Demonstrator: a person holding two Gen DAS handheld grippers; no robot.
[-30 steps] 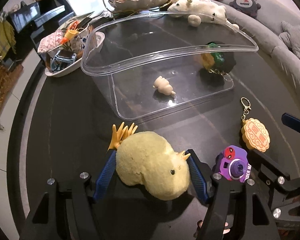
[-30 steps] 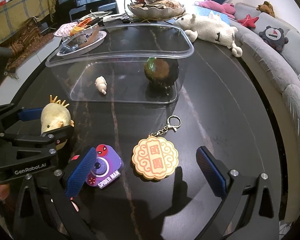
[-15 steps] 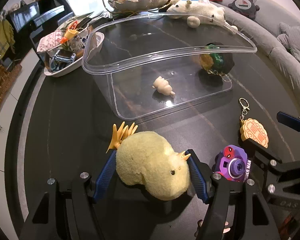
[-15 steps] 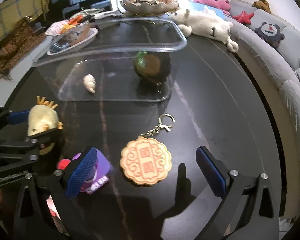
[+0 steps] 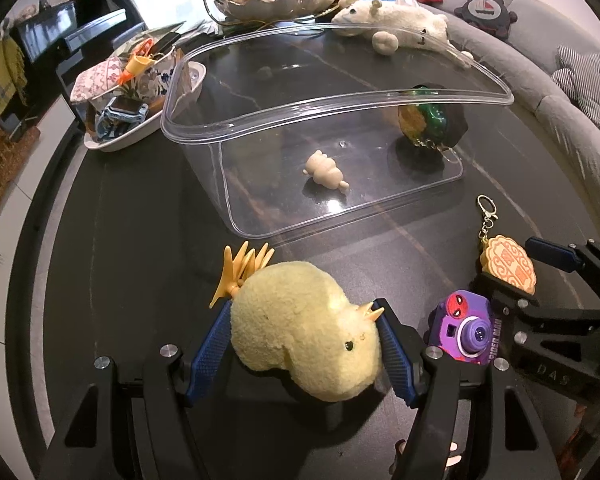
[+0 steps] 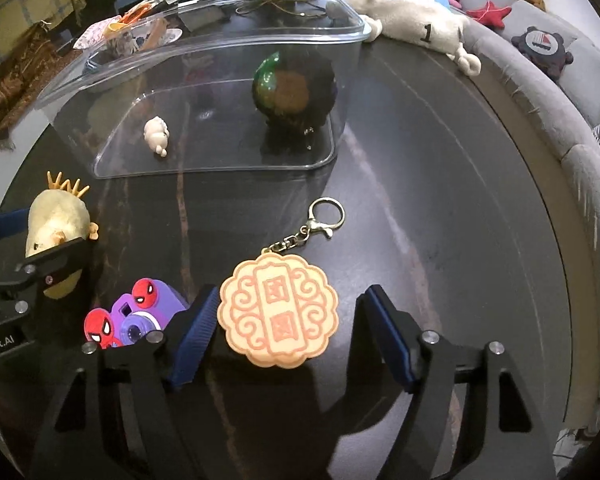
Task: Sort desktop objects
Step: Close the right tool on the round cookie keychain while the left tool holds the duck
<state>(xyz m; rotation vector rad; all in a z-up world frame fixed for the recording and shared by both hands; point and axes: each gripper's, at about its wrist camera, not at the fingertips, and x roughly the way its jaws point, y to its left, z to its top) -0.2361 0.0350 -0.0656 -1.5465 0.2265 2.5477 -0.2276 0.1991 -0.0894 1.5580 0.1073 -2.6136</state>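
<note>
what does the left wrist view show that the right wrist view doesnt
Only the left wrist view: the left tongs shut on the yellow chick plush from both sides.

Only the right wrist view: the right tongs open around the mooncake keychain, and the "1" on the white plush.

Both: the clear bin, the small cream figure inside it, and the purple toy camera.

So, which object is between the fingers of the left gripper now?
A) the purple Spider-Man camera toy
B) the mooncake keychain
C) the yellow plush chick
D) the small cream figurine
C: in the left wrist view, the left gripper has both blue pads pressed against the sides of the yellow plush chick.
</note>
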